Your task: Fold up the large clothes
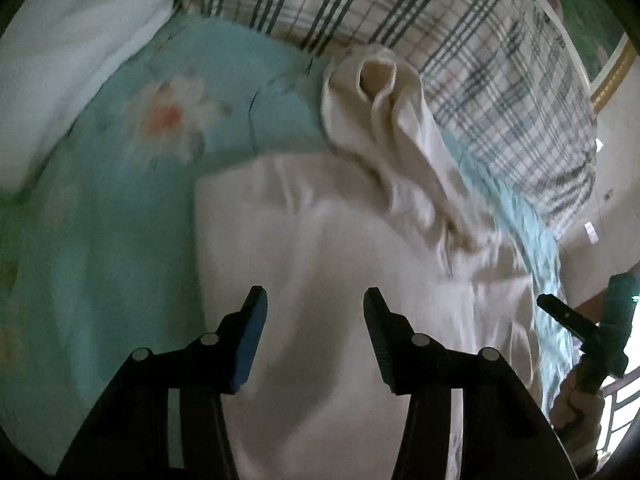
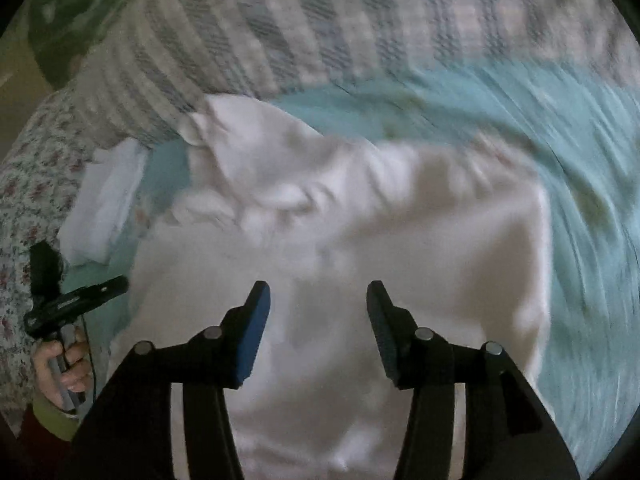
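Note:
A cream-white garment (image 1: 332, 248) lies spread on a turquoise floral bedsheet (image 1: 120, 200), with one sleeve (image 1: 392, 120) bunched up toward the far side, its cuff open. My left gripper (image 1: 316, 300) hovers over the garment's body, open, with nothing between its fingers. In the right wrist view the same garment (image 2: 360, 232) fills the middle, rumpled at its far left. My right gripper (image 2: 318, 294) stands open above it, holding nothing. Each view catches the other gripper at its edge: the right one (image 1: 560, 314) and the left one (image 2: 80, 300), held by a hand (image 2: 68, 364).
A plaid pillow or blanket (image 1: 400, 8) lies along the far side of the bed. A white folded cloth (image 1: 60, 60) sits at the far left. A floral sleeve (image 2: 28, 208) runs down the left edge of the right wrist view. The bed's edge falls away at the right (image 1: 580, 240).

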`<action>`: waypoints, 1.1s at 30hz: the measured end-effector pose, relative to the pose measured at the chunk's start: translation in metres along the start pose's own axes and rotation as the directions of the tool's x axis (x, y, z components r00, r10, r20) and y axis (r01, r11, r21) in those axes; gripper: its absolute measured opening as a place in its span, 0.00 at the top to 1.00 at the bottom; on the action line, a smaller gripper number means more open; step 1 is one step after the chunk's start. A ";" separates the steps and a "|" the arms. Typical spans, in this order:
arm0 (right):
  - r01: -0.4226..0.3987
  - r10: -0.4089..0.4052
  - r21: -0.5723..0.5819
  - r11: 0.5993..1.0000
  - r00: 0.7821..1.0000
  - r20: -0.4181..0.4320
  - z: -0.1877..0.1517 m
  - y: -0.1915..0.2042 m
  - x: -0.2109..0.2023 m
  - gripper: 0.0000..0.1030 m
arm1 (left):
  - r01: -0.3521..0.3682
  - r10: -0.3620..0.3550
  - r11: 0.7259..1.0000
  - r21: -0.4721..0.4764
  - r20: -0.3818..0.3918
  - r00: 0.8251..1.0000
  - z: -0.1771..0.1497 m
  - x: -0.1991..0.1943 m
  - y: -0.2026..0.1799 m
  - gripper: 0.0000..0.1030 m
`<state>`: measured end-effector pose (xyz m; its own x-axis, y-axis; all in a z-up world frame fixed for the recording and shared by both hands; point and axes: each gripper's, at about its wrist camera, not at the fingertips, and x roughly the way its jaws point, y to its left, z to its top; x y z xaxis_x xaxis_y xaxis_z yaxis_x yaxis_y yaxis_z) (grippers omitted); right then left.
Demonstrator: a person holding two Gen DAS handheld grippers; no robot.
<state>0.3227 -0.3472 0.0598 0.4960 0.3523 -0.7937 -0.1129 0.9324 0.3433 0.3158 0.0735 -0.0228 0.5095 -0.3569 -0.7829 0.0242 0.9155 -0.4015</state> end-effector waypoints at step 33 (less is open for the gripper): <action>-0.050 0.078 -0.241 0.969 0.991 0.106 0.177 0.050 0.089 0.98 | -0.066 0.024 0.947 0.315 0.136 0.990 0.176 0.114 -0.066 0.99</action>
<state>0.5143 -0.2838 0.0949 0.5741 0.4133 -0.7068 -0.3419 0.9054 0.2517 0.5240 0.0053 -0.0017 0.6218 -0.3063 -0.7208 0.2605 0.9488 -0.1785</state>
